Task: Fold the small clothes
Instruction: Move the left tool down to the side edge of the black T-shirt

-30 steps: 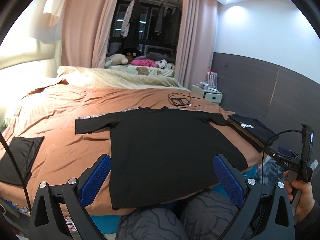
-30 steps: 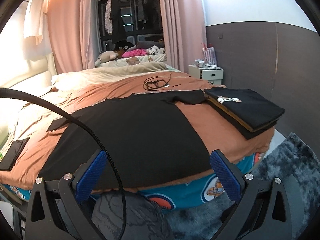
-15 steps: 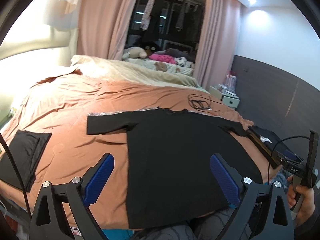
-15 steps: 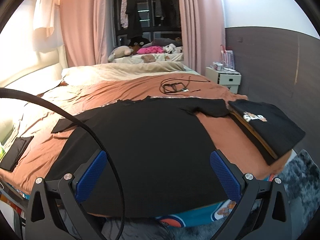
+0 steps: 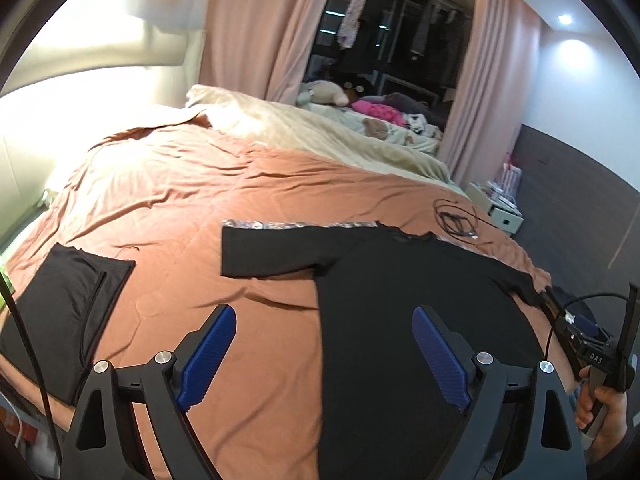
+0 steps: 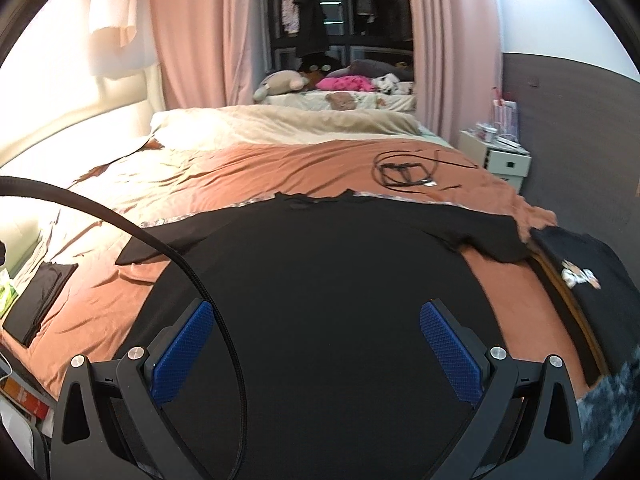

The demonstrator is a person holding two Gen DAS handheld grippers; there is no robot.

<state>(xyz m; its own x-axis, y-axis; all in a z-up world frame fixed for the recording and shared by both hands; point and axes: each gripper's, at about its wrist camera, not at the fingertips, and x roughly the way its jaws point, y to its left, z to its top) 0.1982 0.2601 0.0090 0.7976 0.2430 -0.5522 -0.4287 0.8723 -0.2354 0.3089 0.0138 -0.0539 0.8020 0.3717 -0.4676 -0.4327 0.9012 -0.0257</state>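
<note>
From the left wrist view, the left tongs (image 5: 322,354) are hanging over the bed (image 5: 168,200) with nothing between their blue pads, and they are closing a little. The black shirt (image 5: 400,320) is lying flat on the brown cover, sleeves spread out. A folded dark cloth (image 5: 60,312) is sitting well apart to the left.

From the right wrist view, the right tongs (image 6: 320,354) are standing wide open and holding nothing, right above the shirt's bottom part. A folded stack (image 6: 592,280) is sitting to the right. I think the folding is just starting. Next, each tongs needs to pinch a shirt edge.
</note>
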